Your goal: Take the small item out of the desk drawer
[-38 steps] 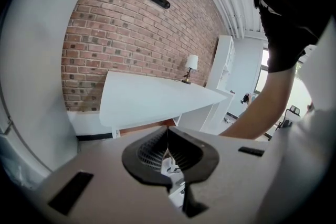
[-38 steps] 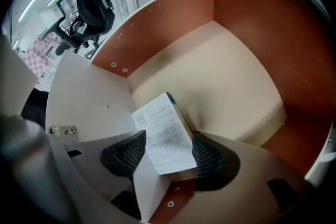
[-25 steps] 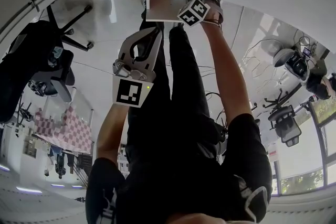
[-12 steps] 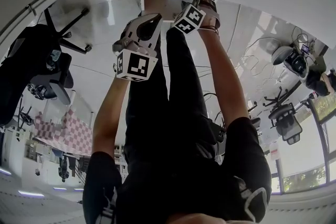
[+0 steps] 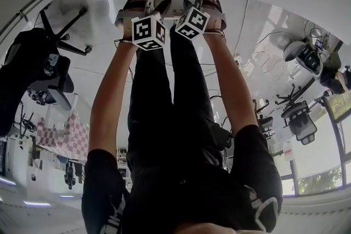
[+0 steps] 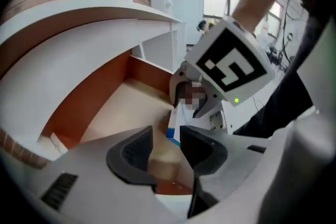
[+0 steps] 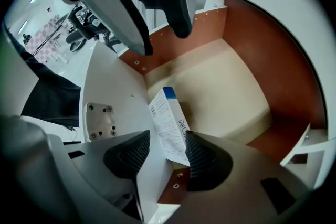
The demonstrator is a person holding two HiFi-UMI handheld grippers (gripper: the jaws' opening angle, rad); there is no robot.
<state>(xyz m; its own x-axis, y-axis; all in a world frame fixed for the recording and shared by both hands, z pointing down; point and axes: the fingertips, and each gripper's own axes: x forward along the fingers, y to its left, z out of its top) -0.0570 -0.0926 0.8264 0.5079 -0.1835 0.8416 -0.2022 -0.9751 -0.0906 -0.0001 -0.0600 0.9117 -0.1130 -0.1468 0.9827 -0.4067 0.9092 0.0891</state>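
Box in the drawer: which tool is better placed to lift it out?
Right. The right tool has the box between its jaws, which have just been closing; the left tool, jaws just opened, has it beyond them.

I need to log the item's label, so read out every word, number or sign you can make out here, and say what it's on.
Nothing here reads clearly enough to quote.
The white-and-blue box in the drawer: fine print on its face, larger characters on its side, all too small and blurred to read.
The left marker cube and right marker cube: black-and-white square patterns only, no words or numbers.
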